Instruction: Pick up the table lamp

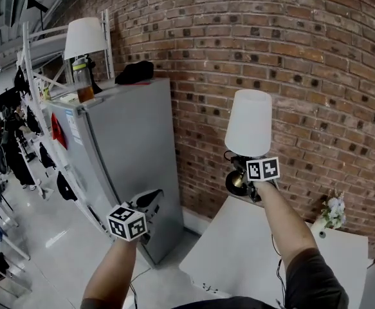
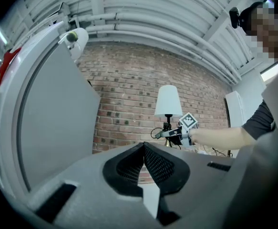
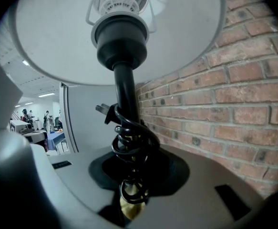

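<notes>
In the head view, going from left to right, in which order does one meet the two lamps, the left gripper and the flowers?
lamp on fridge → left gripper → held lamp → flowers

A brick wall (image 2: 124, 99) is seen straight ahead of the jaws of the left gripper (image 2: 143, 163), and a grey refrigerator (image 2: 57, 123) is set to their left. On its top, well above those jaws, a bottle (image 1: 84, 82) and a black cloth (image 1: 134, 73) are placed. A white table (image 1: 238, 250) and small flowers (image 1: 334, 212) are found below the jaws of the right gripper (image 1: 246, 184).
</notes>
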{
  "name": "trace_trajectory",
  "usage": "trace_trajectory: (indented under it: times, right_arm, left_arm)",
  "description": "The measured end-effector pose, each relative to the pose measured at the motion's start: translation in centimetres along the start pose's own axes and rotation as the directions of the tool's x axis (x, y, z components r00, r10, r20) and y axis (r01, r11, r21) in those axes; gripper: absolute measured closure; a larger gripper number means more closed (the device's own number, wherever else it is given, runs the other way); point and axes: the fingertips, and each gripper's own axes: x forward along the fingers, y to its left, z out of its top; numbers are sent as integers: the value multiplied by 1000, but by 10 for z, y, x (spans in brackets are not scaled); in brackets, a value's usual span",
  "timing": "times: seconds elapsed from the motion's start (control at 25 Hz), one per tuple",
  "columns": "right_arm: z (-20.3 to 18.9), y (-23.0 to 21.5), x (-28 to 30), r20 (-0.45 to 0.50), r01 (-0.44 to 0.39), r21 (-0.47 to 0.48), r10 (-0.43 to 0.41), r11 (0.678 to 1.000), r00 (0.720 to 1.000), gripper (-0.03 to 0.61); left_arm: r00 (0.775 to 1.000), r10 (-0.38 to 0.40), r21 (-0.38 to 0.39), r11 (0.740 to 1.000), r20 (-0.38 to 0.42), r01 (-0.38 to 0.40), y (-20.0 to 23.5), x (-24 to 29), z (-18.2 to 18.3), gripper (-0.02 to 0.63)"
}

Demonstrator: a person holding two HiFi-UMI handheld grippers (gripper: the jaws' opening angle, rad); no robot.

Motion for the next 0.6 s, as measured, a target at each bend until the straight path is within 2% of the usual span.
trace_trajectory:
  times: [0.12,0.6]
  right_arm:
    - [18,13,-4,4,-18,-10,19,1000,1000,484]
    - [76,53,-20,30,-64,-50,65,997,997,483]
  left_arm:
    - [1000,6,23,1000,-1,-6,0,-5,17,609]
    - [1000,29,35,999,5,-29,9,-17,79,609]
